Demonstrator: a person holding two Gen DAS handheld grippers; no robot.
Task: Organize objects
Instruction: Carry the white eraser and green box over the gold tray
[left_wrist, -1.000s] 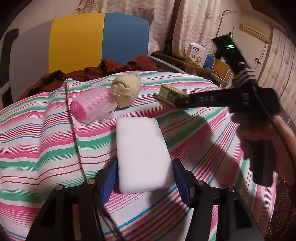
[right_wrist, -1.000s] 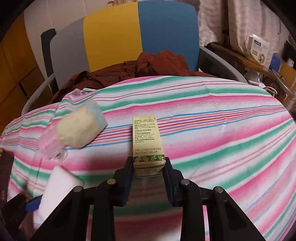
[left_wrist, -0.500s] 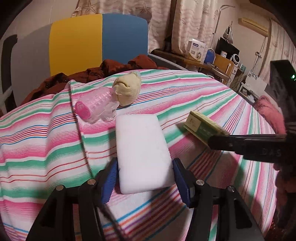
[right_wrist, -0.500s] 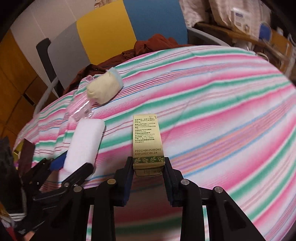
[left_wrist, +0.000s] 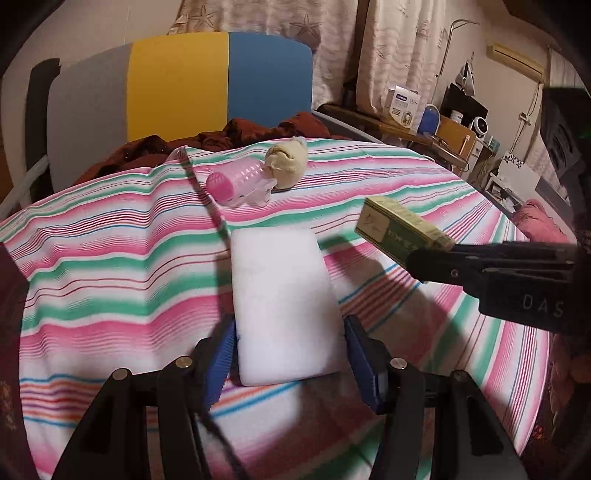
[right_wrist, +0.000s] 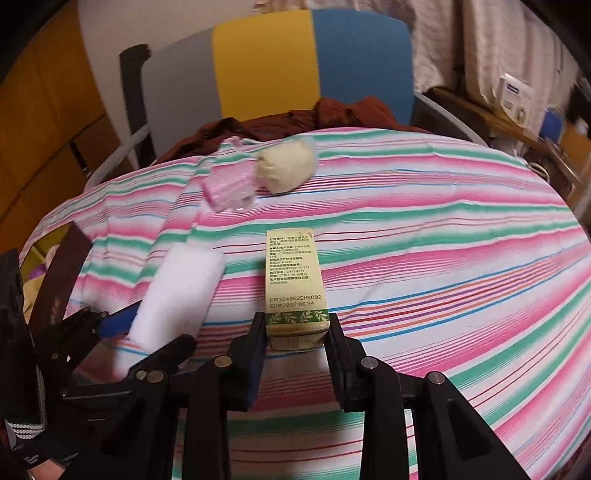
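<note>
My left gripper (left_wrist: 290, 354) is shut on a white sponge block (left_wrist: 282, 302), its blue pads on both sides of it, just above the striped cloth. The sponge also shows in the right wrist view (right_wrist: 177, 291). My right gripper (right_wrist: 297, 332) is shut on a green and cream box (right_wrist: 293, 280) and holds it above the cloth, right of the sponge; the box shows in the left wrist view (left_wrist: 399, 230). A pink hair roller (left_wrist: 236, 181) and a cream cloth bundle (left_wrist: 288, 162) lie side by side farther back.
The striped cloth (left_wrist: 110, 258) covers a rounded surface. A grey, yellow and blue chair back (left_wrist: 177, 85) with dark red clothing (left_wrist: 240, 133) stands behind it. A cluttered shelf (left_wrist: 443, 122) is at the right. A dark object (right_wrist: 62, 273) lies at the left edge.
My right gripper has carried the box from the far right of the cloth toward the sponge, close beside it. The left gripper has kept its hold and hardly moved.
</note>
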